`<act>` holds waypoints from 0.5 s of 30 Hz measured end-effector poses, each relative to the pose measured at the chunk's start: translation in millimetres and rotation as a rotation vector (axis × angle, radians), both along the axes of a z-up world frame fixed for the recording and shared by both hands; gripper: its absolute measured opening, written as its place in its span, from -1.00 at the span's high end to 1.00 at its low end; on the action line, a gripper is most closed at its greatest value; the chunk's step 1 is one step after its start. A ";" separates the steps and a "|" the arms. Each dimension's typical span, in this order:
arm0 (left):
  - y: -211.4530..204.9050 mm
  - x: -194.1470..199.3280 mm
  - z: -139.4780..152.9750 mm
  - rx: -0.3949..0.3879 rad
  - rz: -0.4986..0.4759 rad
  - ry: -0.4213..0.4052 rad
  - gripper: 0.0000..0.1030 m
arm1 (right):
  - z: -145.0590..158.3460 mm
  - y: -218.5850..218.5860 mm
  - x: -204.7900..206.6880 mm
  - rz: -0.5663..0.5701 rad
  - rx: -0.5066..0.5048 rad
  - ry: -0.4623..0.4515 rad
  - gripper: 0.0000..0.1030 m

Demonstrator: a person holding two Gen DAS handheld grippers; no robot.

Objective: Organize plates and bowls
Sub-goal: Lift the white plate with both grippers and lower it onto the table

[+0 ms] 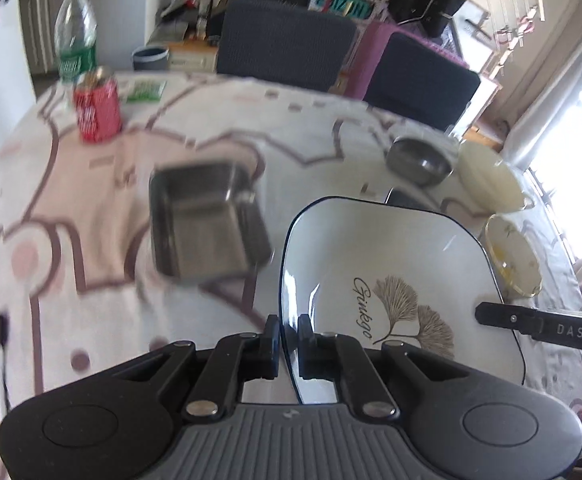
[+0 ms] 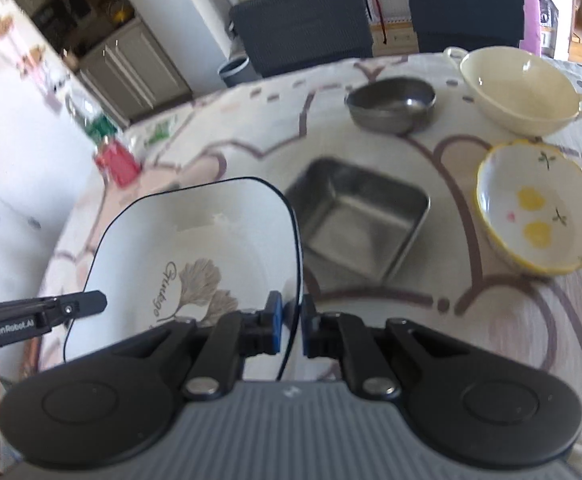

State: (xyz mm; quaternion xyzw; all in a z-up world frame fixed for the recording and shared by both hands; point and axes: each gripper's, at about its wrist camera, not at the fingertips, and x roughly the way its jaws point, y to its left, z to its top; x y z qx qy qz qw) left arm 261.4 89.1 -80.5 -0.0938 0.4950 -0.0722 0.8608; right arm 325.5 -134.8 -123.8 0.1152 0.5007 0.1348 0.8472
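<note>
Now both grippers' fingers clamped on white plate [image 1: 391, 264]: left [image 1: 289, 344] & right [image 2: 291, 330] rims.

One plate [image 2: 195, 240], one steel tray [image 2: 357, 216], three bowls [image 2: 537, 208], one can [image 1: 97, 110], one bottle [image 1: 75, 36].

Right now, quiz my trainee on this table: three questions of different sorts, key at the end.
1. True or false: both grippers are shut on the white square plate.
2. Which dish lies directly beyond the plate in the right wrist view? A) steel square tray B) cream handled bowl C) red can
3. Fill in: the bowl with yellow spots rests on the ____.

Key:
1. True: the left gripper pinches one edge, the right gripper the opposite one.
2. A
3. Tablecloth, nearer than the cream handled bowl.
</note>
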 end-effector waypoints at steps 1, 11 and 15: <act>1.1 -1.4 -5.6 -0.004 0.005 0.012 0.83 | -2.7 1.8 -2.0 0.005 -0.008 0.010 0.78; -3.4 0.8 -37.2 0.027 0.023 0.117 0.83 | -41.9 18.8 -15.2 0.067 -0.075 0.147 0.75; -8.1 4.9 -45.4 0.050 0.013 0.145 0.82 | -52.5 18.7 -8.7 0.055 -0.089 0.182 0.75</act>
